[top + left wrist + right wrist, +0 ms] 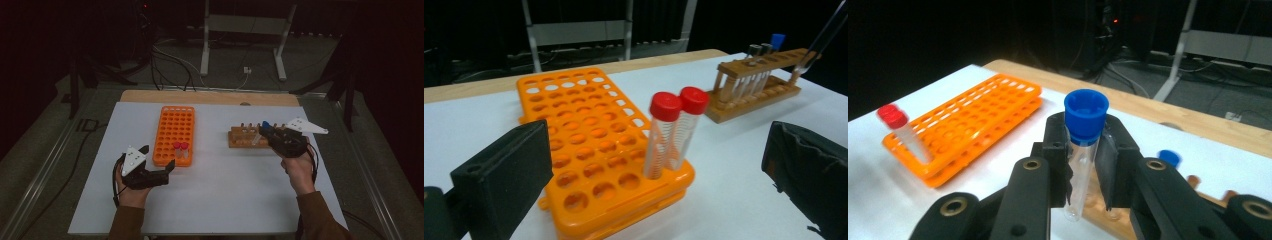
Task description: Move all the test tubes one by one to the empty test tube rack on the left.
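The right hand-held gripper [270, 134] sits at the right centre of the high view, held from below by the person's right hand [299, 170], forearm rising from the lower right edge and jaws aimed toward the upper left. Its jaws are clamped on a clear plastic test tube with a blue cap [1083, 150]. In the right gripper view the tube stands near upright in the middle of the frame, long axis vertical, cap up, rounded bottom hanging just above the brown wooden test-tube rack [245, 137]. That rack is mostly hidden behind the jaws there; a second blue cap [1168, 158] peeks out at the right.

The left hand-held gripper [161, 165] lies at the lower left of the high view, in the person's left hand [131, 192], jaws spread wide and holding nothing, pointing right toward the orange plastic tube rack with many round holes [172, 132]. Two clear tubes with red caps [674, 132] stand side by side in that rack's near corner, caps up, leaning slightly.

The white table [225, 195] carries both racks. The far background is dark and hard to make out.
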Motion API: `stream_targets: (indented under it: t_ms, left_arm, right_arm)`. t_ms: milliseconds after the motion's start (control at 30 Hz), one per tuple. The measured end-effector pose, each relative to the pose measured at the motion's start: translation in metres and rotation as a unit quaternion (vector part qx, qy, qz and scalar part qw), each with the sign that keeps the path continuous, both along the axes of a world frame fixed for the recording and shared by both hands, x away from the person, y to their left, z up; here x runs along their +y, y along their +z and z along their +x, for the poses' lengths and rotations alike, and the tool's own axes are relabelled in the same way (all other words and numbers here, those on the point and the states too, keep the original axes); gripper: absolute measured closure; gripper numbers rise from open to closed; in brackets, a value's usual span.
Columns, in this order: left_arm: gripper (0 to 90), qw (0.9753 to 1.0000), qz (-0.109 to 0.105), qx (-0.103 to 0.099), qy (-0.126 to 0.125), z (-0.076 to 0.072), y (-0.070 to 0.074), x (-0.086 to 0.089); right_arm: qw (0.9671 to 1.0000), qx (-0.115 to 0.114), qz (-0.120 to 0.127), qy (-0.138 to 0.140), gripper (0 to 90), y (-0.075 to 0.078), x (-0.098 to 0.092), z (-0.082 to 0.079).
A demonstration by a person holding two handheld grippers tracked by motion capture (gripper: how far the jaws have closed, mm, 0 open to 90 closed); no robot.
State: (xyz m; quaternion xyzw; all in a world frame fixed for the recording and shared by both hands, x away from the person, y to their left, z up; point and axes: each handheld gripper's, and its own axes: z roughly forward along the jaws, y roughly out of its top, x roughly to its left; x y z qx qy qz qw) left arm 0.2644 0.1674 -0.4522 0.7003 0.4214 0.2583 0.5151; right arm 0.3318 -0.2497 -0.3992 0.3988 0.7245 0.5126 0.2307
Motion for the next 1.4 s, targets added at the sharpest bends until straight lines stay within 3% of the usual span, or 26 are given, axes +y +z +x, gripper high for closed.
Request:
stream_targets:
  t_ms: [267,467,800,1033,1300,1400]
  left_arm:
    - [0.7,0.9996,0.004,-0.003,-0.026,-0.004,0.008,-0.013]
    - [2.5,0.9993,0.006,-0.021,-0.032,-0.007,0.015,-0.025]
    - [5.6,0.9967,0.015,-0.022,-0.077,-0.007,0.018,-0.057]
    - [6.5,0.9937,0.026,-0.002,-0.109,-0.001,0.014,-0.079]
    - [7.7,0.9914,0.037,0.023,-0.123,0.009,0.007,-0.104]
    - [13.5,0.9901,0.039,0.030,-0.132,0.012,0.004,-0.113]
  right_arm:
    - [0.9995,0.013,-0.003,0.027,76.4,-0.012,0.014,-0.006]
    - [0.9987,0.020,-0.006,0.046,76.4,-0.017,0.024,-0.011]
    - [0.9962,0.023,-0.018,0.082,76.3,-0.018,0.045,-0.019]
    - [0.9945,0.028,-0.017,0.099,76.3,-0.020,0.056,-0.022]
    - [0.9920,0.036,-0.014,0.120,76.3,-0.022,0.070,-0.025]
    - [0.9909,0.038,-0.011,0.128,76.3,-0.023,0.076,-0.026]
